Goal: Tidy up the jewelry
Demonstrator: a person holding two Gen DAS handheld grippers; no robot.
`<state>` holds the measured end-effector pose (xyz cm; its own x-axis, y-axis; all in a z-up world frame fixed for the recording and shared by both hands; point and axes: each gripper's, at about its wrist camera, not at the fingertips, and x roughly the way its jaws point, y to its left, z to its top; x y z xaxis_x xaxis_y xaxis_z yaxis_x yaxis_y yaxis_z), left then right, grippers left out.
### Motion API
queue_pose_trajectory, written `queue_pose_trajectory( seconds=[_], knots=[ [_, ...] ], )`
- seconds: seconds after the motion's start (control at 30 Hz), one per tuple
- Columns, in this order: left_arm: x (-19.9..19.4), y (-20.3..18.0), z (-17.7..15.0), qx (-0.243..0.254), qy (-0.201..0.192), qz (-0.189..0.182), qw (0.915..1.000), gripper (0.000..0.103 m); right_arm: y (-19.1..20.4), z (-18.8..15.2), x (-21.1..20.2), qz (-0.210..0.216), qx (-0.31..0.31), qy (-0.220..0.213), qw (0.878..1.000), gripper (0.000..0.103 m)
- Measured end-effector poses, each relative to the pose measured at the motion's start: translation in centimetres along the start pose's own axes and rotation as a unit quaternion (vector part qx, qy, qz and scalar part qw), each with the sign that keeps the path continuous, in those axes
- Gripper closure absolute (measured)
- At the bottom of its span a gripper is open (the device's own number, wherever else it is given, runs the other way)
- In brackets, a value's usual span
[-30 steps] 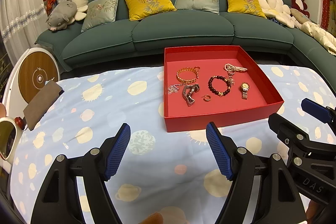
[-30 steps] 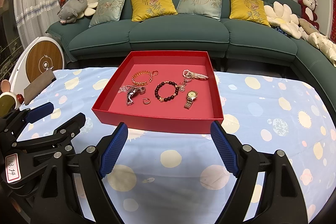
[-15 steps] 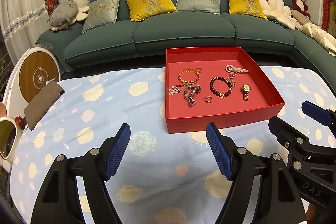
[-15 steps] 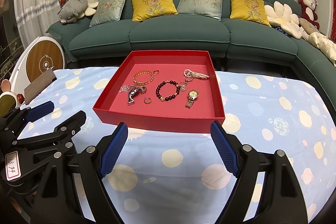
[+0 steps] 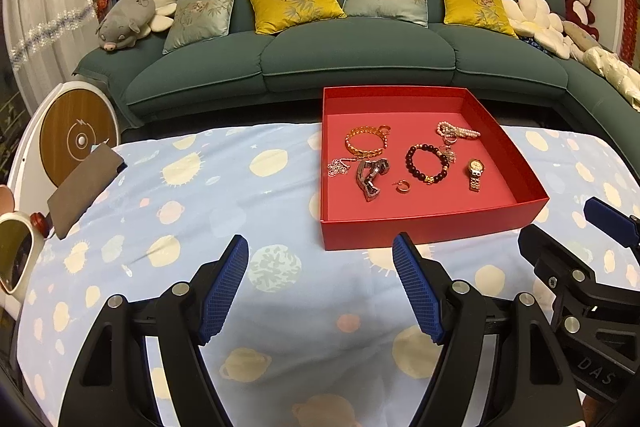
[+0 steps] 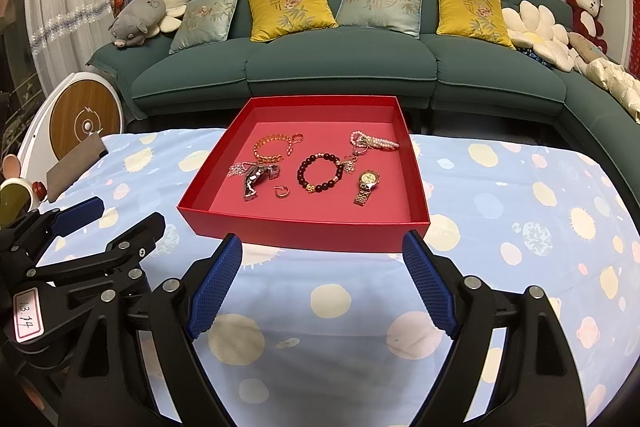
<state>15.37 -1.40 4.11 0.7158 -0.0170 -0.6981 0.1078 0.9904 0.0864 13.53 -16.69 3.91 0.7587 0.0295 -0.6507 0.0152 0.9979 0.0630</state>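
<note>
All jewelry already lies inside the red box near the table's far edge; left gripper and right gripper hover spread apart, empty, so little seems left.

My left tool camera looks forward, low over the bench, with the red tray ahead and rightward. My right tool camera faces it straight ahead. Both share tray and sofa.

planet-print tablecloth, red tray, grey pouch
</note>
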Motion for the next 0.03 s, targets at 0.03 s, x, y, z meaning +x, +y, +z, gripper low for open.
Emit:
queue_pose_trajectory(
  seconds=[0.03],
  knots=[
    [0.02,0.07,0.0,-0.002,0.001,-0.001,1.0,0.031,0.05,-0.07,-0.05,-0.003,0.001,-0.003,1.0,0.02]
  ],
)
